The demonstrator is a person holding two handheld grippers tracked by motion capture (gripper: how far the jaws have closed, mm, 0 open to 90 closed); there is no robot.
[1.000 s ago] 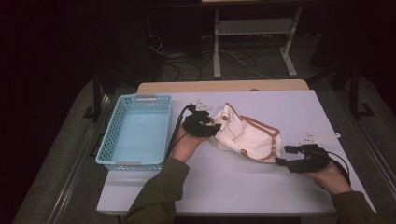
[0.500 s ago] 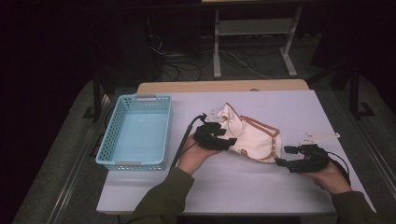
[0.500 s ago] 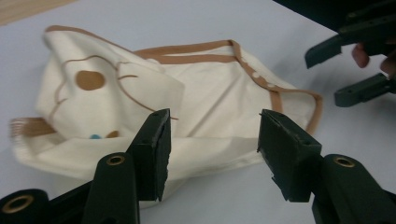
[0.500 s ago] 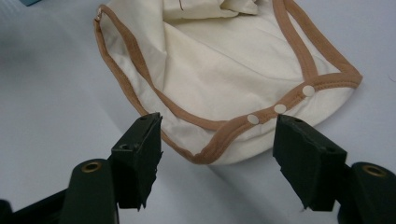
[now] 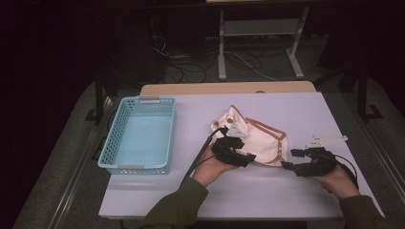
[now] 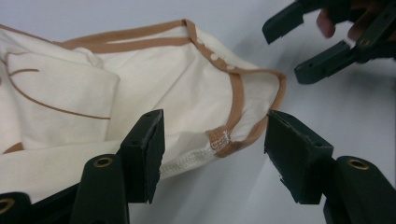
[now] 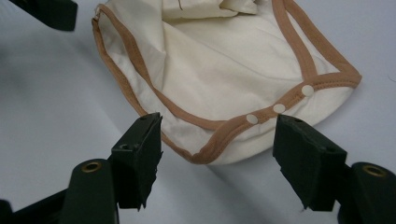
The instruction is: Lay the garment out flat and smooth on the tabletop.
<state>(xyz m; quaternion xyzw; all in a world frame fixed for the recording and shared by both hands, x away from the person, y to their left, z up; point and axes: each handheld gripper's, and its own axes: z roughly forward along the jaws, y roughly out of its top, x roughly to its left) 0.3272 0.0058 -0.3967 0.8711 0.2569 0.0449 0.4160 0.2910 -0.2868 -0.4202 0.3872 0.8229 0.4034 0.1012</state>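
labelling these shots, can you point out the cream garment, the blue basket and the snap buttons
cream garment [image 5: 260,138], high view, on the flat cloth at its middle
blue basket [image 5: 111,147], high view, on its left wall
snap buttons [image 7: 279,108], right gripper view, on the middle of three white snaps along the tan trim

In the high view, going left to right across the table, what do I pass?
Blue basket → left claw → cream garment with tan trim → right claw, its jaws apart and short of the cloth.
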